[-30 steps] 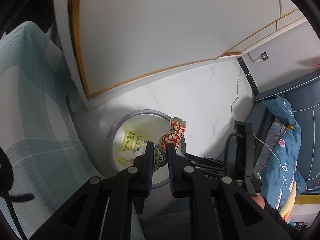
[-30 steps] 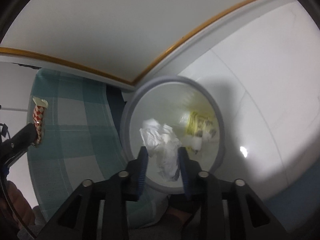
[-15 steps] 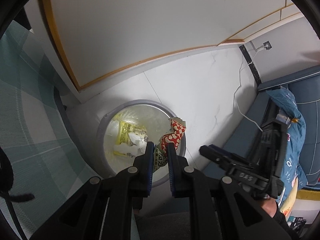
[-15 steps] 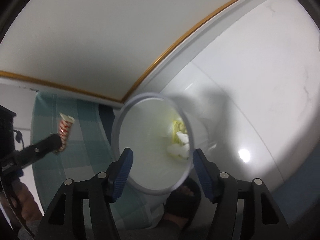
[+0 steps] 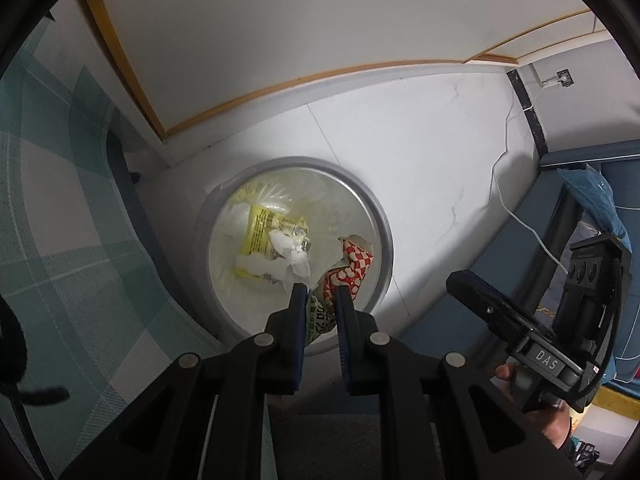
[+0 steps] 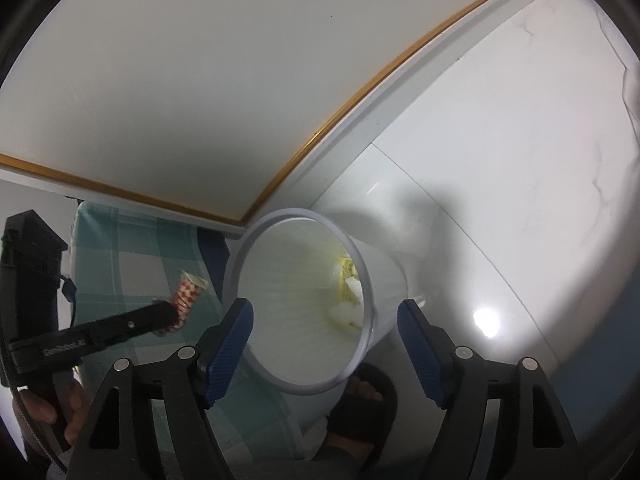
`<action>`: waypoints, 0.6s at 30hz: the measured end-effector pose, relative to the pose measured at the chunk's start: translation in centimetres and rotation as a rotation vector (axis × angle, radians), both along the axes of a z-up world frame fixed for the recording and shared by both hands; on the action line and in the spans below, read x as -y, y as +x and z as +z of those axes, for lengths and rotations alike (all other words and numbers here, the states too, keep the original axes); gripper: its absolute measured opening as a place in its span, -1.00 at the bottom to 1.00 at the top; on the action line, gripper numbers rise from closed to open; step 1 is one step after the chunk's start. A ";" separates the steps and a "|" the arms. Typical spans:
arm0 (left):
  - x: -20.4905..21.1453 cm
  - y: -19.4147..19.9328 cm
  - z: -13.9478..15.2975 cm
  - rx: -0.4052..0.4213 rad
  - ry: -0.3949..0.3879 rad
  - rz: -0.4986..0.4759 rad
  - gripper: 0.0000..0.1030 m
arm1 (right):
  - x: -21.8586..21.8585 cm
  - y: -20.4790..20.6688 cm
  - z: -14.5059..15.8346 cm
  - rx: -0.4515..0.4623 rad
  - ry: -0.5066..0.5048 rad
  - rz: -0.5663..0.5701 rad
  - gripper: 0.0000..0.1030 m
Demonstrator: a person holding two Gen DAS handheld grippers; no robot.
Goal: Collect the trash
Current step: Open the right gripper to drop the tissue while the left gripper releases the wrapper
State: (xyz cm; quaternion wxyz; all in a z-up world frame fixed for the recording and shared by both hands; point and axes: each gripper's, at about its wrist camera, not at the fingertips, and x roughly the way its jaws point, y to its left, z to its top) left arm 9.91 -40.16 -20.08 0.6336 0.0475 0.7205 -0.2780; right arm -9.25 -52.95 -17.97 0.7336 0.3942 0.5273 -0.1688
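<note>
1. L gripper (image 5: 319, 292): jaws pinching red-checked wrapper (image 5: 352, 266), held over near rim of trash bin (image 5: 382, 240).
2. R gripper (image 6: 325, 344): jaws spread, just been opening, nothing betw. them; off to bin's side.
3. Bin on floor (image 5: 432, 184); white tissue (image 5: 290, 258) + yellow packet (image 5: 260, 232) already at bottom.
4. Step: dropping wrapper. Next, prob.: open L jaws once clear of rim.

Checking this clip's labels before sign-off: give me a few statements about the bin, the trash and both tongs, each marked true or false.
1. The left tongs grip a red-checked wrapper. True.
2. The right tongs hold a tissue. False: they are open and empty.
3. The bin is empty. False: a yellow packet and crumpled tissue lie inside.
4. The wrapper is over the bin's opening. True.
</note>
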 end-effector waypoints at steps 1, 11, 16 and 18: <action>0.0 0.0 -0.2 -0.007 0.011 0.002 -0.80 | 0.0 -0.1 -0.1 -0.001 0.003 -0.003 0.45; -0.4 -0.5 0.1 0.017 0.046 0.046 -0.03 | 0.4 -0.7 0.4 0.004 -0.011 -0.014 0.52; -0.3 -0.6 0.3 0.042 0.047 0.039 0.07 | 0.3 -0.8 0.3 -0.001 -0.012 -0.017 0.53; -0.4 -0.8 0.4 0.055 0.054 0.032 0.14 | 0.3 -0.9 0.3 -0.004 -0.012 -0.018 0.53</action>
